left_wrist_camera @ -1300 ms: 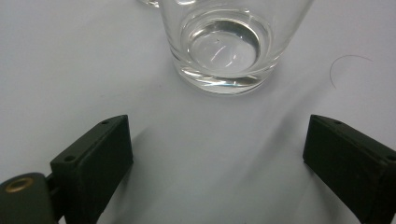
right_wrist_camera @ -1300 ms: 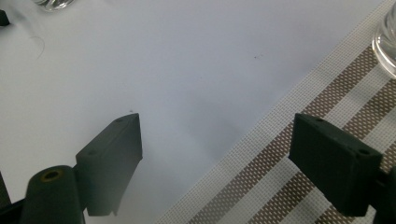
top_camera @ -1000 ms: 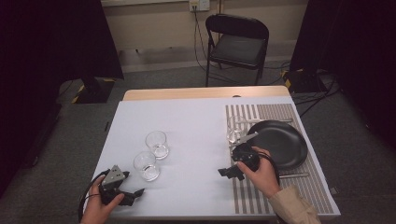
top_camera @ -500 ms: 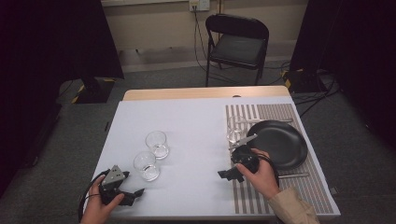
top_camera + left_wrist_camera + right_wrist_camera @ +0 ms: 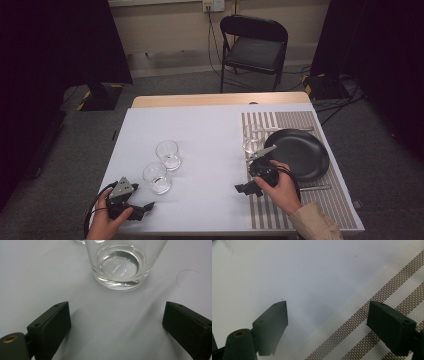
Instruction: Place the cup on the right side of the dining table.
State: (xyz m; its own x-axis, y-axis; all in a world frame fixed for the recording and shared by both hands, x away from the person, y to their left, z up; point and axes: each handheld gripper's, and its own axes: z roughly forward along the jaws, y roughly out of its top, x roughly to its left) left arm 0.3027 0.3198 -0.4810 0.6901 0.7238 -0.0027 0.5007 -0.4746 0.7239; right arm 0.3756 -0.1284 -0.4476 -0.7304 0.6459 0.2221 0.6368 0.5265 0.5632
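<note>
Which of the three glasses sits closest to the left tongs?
The nearer of the two glasses on the bare white table, the near glass, just ahead of the left tongs. The far glass stands behind it; the placemat glass stands across the table.

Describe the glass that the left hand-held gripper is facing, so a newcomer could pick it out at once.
Start at the white table and go to its near left part, where two clear, empty glass tumblers stand side by side. The one meant is the nearer clear glass tumbler, just ahead of the open left hand-held gripper; the farther clear glass tumbler stands behind it.
</note>
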